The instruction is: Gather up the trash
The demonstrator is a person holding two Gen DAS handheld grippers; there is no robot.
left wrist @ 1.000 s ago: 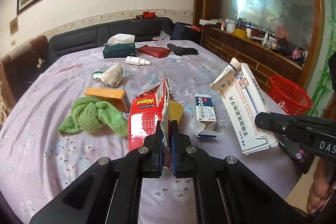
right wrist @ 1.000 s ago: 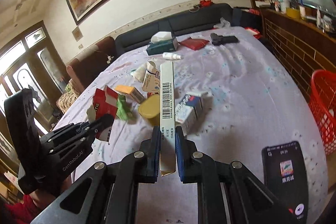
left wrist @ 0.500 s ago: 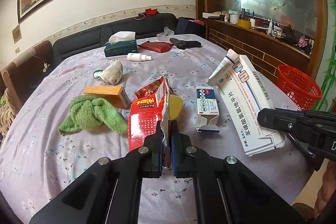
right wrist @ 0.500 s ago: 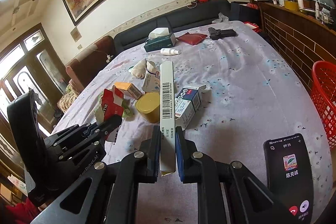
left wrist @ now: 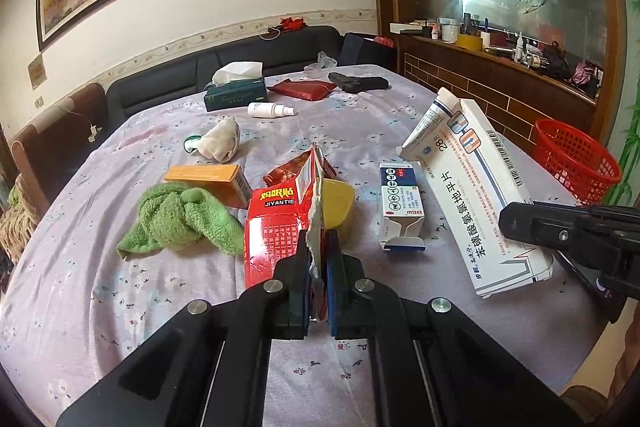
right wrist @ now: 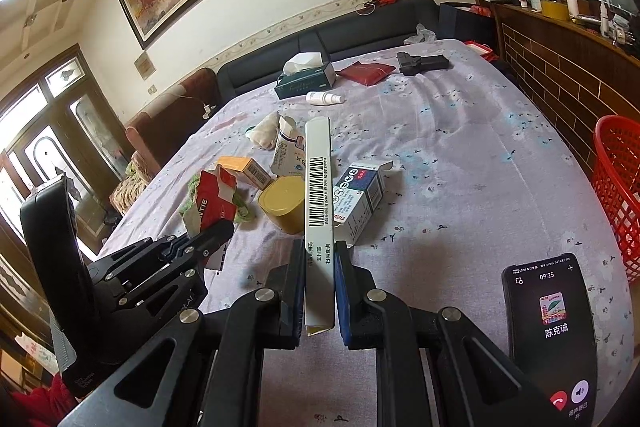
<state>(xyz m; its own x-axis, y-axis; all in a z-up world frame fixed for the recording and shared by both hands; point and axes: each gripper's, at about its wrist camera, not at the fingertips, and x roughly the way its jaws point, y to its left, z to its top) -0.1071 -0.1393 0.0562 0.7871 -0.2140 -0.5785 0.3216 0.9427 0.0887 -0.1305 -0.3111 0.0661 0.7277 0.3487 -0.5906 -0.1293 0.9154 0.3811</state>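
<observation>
Two handheld grippers over a round table [left wrist: 100, 307] draped in lilac flowered cloth, mid trash pickup. Left gripper [left wrist: 318, 267] clamped tight on the torn edge of a red flattened carton [left wrist: 272, 223], held upright just above the cloth, with red foil wrapper [left wrist: 296, 171] poking up behind it. Right gripper [right wrist: 319, 287] pinched on the narrow barcode edge of a long white medicine box [right wrist: 319, 195], raised at a slant above the table; from the left wrist view the same box's broad printed face in full sight, with a white tube [left wrist: 432, 119] close beside its far end. Loose on the cloth between the two held items: a yellow tub [right wrist: 282, 203] and a small blue-and-white box [right wrist: 360, 199] with open flap. Left of the carton, a crumpled green towel [left wrist: 176, 215] touching an orange box [left wrist: 208, 179]; farther back, a cream cloth wad [left wrist: 220, 143], white spray bottle [left wrist: 268, 111], dark green tissue box [left wrist: 236, 95], red pouch [left wrist: 304, 89] and a black object [left wrist: 356, 81]. Red mesh basket [left wrist: 576, 159] off the table's right edge, beside the brick-faced counter. Phone [right wrist: 550, 339] with a call screen mounted low at right in the right wrist view.
</observation>
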